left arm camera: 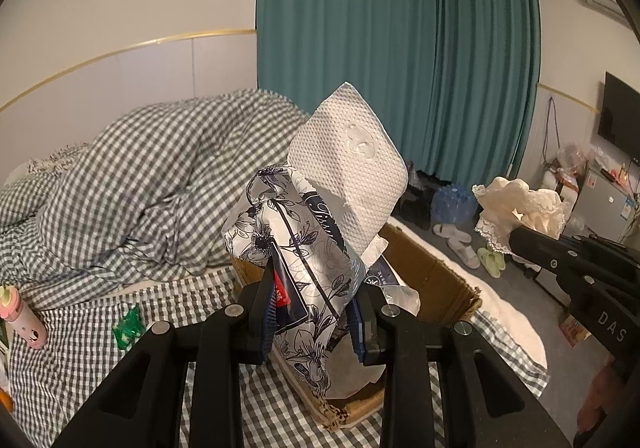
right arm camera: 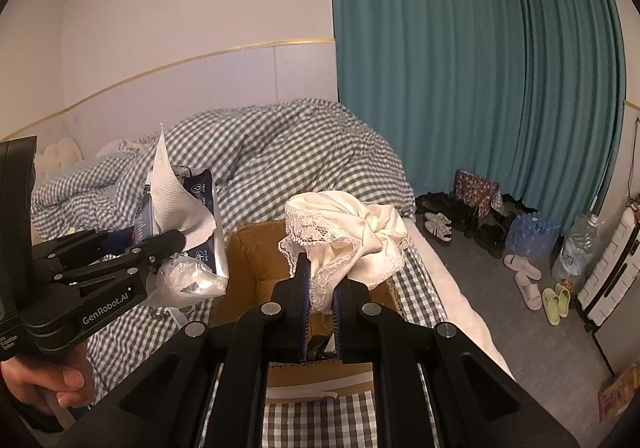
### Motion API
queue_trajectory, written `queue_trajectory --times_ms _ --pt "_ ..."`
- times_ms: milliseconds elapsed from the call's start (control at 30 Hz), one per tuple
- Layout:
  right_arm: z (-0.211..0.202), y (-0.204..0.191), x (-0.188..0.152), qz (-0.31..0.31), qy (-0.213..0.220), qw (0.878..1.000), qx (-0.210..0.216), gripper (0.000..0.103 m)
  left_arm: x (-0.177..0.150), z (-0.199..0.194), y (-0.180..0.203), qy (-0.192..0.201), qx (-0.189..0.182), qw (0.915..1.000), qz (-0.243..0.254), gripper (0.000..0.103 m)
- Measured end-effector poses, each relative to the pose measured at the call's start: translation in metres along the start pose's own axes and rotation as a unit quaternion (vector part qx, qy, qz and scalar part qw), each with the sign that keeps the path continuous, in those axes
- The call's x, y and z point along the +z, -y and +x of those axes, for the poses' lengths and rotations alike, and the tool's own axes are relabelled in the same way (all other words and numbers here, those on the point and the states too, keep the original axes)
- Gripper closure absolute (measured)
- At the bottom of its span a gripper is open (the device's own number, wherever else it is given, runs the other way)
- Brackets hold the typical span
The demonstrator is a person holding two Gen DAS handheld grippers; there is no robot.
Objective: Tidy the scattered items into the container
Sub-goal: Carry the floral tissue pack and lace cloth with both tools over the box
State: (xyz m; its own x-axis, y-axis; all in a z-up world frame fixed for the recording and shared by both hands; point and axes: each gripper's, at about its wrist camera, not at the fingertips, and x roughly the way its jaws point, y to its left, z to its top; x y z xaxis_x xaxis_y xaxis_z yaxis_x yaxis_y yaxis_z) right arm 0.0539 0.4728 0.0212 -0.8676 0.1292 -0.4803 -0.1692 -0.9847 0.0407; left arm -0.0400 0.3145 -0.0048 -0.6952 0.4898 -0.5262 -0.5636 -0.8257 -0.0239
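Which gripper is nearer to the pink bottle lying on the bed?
Left. The left gripper, shut on the tissue pack, is beside the pink bottle. The right gripper, holding the cream cloth, is beyond the cardboard box.

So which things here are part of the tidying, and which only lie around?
Part of the job:
tissue pack in left gripper
lace cloth in right gripper
cardboard box

Lying about:
pink bottle
slippers
checked quilt

Black tongs [right arm camera: 319, 290], blue pads [right arm camera: 305, 288], silver screws, "GenRobot.AI" lettering.
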Motion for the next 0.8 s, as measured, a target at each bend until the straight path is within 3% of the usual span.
queue_trajectory --times_ms 800 --pt "0.12 0.02 -0.038 0.012 -0.092 0.995 0.023 0.094 -0.037 0.115 -0.002 -0.098 -0.008 0.9952 0.0 0.073"
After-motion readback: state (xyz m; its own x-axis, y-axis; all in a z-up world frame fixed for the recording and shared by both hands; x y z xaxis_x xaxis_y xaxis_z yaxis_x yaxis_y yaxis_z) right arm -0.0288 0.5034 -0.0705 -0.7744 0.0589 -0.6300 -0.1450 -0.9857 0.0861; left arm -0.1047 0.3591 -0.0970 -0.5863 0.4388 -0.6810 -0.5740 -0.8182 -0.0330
